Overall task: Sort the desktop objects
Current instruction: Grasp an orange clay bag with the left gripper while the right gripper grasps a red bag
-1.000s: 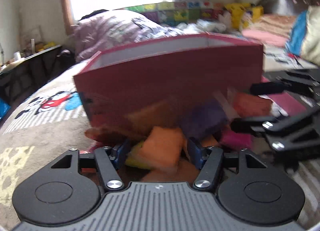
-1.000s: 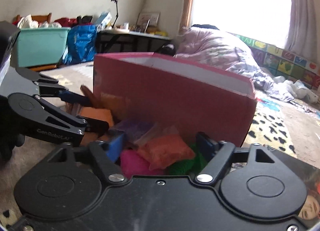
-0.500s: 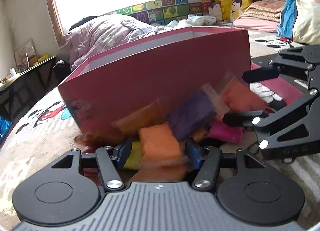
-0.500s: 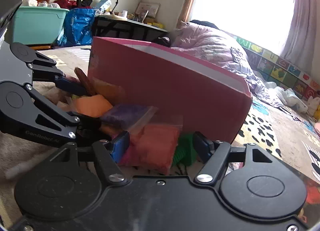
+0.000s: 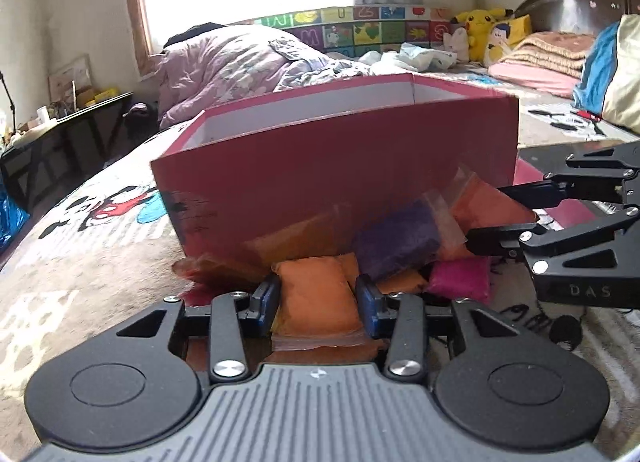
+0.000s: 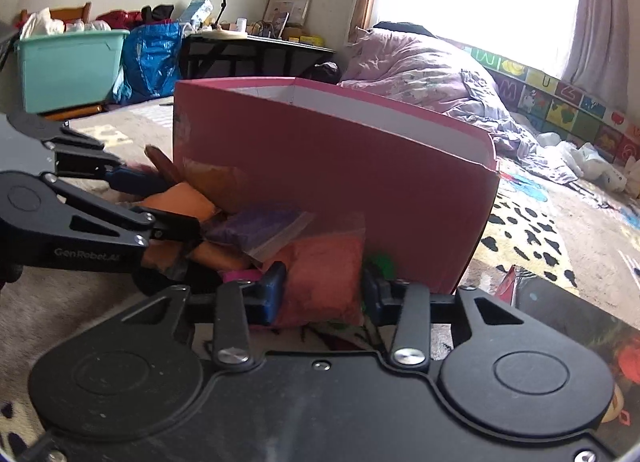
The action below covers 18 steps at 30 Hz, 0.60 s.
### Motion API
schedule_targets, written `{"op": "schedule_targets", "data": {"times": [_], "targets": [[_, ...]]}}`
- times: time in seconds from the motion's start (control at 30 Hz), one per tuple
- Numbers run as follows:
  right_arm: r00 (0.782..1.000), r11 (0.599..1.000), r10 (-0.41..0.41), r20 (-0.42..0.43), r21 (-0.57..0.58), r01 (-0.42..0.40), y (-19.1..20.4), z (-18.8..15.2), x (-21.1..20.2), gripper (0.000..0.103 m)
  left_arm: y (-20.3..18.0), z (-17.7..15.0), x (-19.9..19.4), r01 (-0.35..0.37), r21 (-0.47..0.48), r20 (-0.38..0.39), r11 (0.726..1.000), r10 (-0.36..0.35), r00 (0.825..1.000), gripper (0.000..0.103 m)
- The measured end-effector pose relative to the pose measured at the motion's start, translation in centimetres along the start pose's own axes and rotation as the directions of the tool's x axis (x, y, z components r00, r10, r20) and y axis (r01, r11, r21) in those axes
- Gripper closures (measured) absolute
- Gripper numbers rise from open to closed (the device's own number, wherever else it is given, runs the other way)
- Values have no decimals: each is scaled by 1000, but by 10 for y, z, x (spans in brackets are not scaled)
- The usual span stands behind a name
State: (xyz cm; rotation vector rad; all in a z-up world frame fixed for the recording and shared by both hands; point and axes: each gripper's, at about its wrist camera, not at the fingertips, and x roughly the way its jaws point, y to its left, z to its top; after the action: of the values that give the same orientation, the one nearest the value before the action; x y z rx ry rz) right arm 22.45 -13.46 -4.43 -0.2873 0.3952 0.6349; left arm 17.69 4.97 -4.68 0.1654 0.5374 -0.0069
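Note:
A pink open-topped box (image 5: 340, 165) stands on the patterned bed cover, also in the right wrist view (image 6: 340, 165). A heap of small coloured bags lies against its near wall. My left gripper (image 5: 317, 298) is shut on an orange bag (image 5: 316, 294). My right gripper (image 6: 323, 294) is shut on a red-orange bag (image 6: 320, 278). A purple bag (image 5: 396, 242) lies on top of the heap, with a magenta bag (image 5: 460, 276) beside it and a green one (image 6: 382, 264) by the right gripper. Each gripper shows in the other's view, left gripper (image 6: 176, 205) and right gripper (image 5: 504, 213).
A rumpled lilac quilt (image 5: 240, 61) lies behind the box. A dark desk (image 6: 256, 49), a teal bin (image 6: 68, 61) and a blue bag (image 6: 150, 53) stand at the room's edge. Plush toys (image 5: 480, 27) and folded blankets (image 5: 548, 53) sit far right. A dark book (image 6: 560, 322) lies at right.
Both grippers have closed onto bags in the heap, the left on the orange one, the right on the red-orange one. Both views have pulled back a little from the box.

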Motion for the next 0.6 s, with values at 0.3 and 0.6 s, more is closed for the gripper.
{"op": "schedule_targets", "data": {"times": [0.3, 0.6], "targets": [[999, 999, -17, -40, 46, 19, -9, -8, 4, 56, -2, 9, -29, -7, -40, 18, 999, 8, 1000, 63], [996, 998, -58, -64, 23, 60, -4, -12, 9, 48, -6, 25, -55, 3, -89, 35, 996, 0, 999, 63]]}}
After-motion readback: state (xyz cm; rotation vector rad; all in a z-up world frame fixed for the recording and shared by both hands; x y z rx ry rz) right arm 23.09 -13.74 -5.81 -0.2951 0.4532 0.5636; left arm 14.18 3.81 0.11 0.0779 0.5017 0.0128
